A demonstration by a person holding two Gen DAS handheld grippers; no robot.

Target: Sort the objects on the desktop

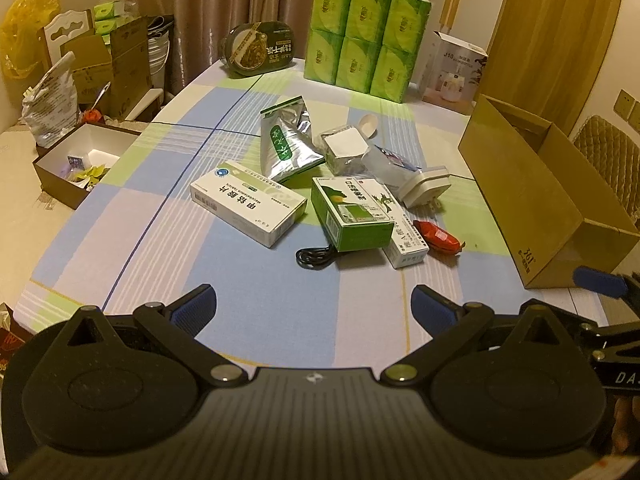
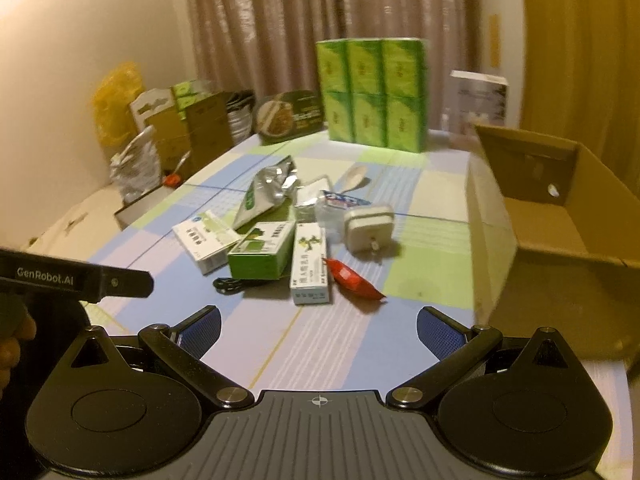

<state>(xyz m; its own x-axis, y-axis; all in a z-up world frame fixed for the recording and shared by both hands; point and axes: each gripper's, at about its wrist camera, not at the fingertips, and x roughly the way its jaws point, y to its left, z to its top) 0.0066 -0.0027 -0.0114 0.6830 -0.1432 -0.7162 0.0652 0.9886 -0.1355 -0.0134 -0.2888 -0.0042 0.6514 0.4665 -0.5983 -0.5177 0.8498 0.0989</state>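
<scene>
Sorting has yet to begin in earnest, judging by the clutter in the middle of the checked counter [image 1: 132, 240] and the open cardboard box [image 1: 532, 192] at the right, which looks nearly empty in the right wrist view. Working left to right: the small brown tray [image 1: 60, 168] off the counter's left edge holds a few bits; the white medicine box [image 1: 248, 206] lies flat and apart from the pile, a clean first pick for the left gripper [image 1: 314, 308], whose jaws are spread wide with nothing between them. Behind it the silver tea pouch [image 1: 288, 140] is crumpled and would likely slip, so pinch it at the folded top. The green box [image 1: 352, 212] rests on a black cable [image 1: 316, 258] and overlaps the narrow white carton [image 1: 406, 246], so lift it straight up rather than dragging. Just right of these lie the red wrapped sweet [image 1: 438, 236] and, farther back, the white plug adapter [image 1: 424, 186]; both sit nearest the cardboard box and suit the right gripper [image 2: 318, 332], its jaws likewise released and empty. Close across the short sides of the boxes, squarely.
</scene>
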